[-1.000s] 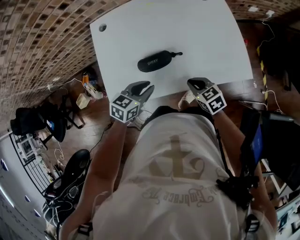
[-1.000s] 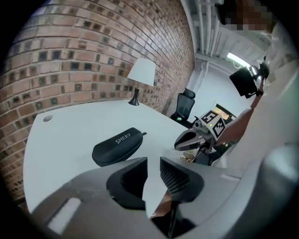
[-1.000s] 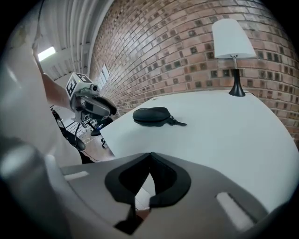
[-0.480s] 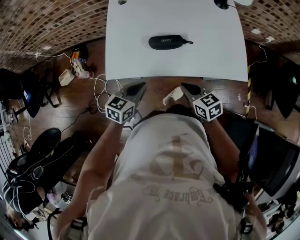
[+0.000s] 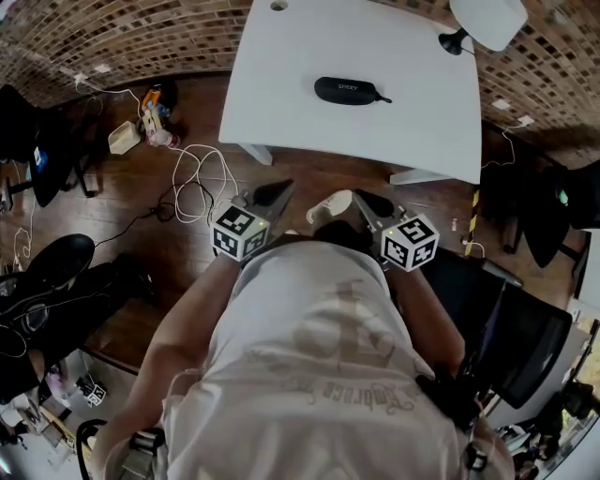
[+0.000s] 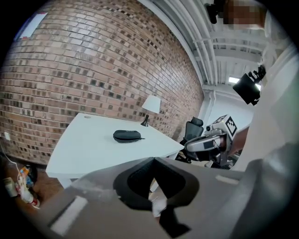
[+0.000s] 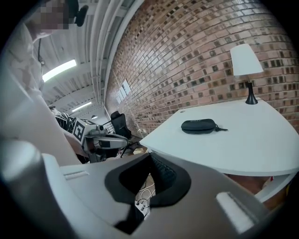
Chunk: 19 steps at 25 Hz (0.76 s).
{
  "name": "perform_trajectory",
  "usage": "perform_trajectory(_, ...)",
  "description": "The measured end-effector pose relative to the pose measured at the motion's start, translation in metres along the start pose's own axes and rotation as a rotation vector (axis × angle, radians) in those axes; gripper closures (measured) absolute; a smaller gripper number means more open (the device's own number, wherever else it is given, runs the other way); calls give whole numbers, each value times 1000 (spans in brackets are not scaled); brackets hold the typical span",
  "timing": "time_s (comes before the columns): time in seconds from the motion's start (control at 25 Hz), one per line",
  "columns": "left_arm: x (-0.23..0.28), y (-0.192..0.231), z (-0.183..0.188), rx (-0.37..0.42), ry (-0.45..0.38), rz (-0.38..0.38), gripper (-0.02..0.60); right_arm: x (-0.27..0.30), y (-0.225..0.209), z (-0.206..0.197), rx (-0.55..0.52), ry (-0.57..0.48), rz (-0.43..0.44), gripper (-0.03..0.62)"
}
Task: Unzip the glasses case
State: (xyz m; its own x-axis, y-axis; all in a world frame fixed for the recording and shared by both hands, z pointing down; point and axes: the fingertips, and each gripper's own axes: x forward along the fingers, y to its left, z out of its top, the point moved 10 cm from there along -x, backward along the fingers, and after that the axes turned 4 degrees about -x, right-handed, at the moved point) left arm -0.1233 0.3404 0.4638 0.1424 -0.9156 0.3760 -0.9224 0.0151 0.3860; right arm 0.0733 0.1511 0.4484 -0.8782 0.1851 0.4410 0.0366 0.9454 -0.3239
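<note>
- Most of the foreground in the head view was filled by the person's pale shirt [image 5: 319,375].
- Just beyond the shirt, the left gripper [image 5: 281,190] was held out over the floor. Its jaws were closed tip to tip with nothing between them, and its marker cube [image 5: 240,232] faced upward.
- Beside it, with a clear gap between the two, the right gripper [image 5: 364,199] was also held short of the table. Its jaws met at the tips and were empty too, and its own cube [image 5: 410,242] sat behind them.
- Below both lay a brown wooden floor [image 5: 309,169], with a loose loop of white cables [image 5: 202,178] off to the left.
- A dark office chair [image 5: 525,328] stood at the right.
- Further on was the white table [image 5: 281,103], its near edge ahead of both sets of jaws.
- The glasses case [image 5: 347,90] lay flat near the middle of the tabletop. It was black, oval and shut, and well apart from both grippers.
- A short pull cord [image 5: 382,97] stuck out from the case's right end.
- A lamp [image 5: 487,21] with a white shade stood at the table's far right corner.
- Behind everything ran a brick wall [image 5: 141,37].
</note>
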Motion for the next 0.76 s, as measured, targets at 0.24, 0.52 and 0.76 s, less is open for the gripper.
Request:
perform_trajectory(0.24, -15, 2, -3, -7, -38, 0, 577, -2, 17, -1, -6, -7, -15, 588)
perform_trajectory(0.52, -25, -4, -3, 7, -53, 25, 577, -6, 21, -2, -14, -10, -16, 588)
perform_trajectory(0.76, -36, -15, -5, 22, -61, 49, 575, -12, 32, -7, -25, -7, 4, 588)
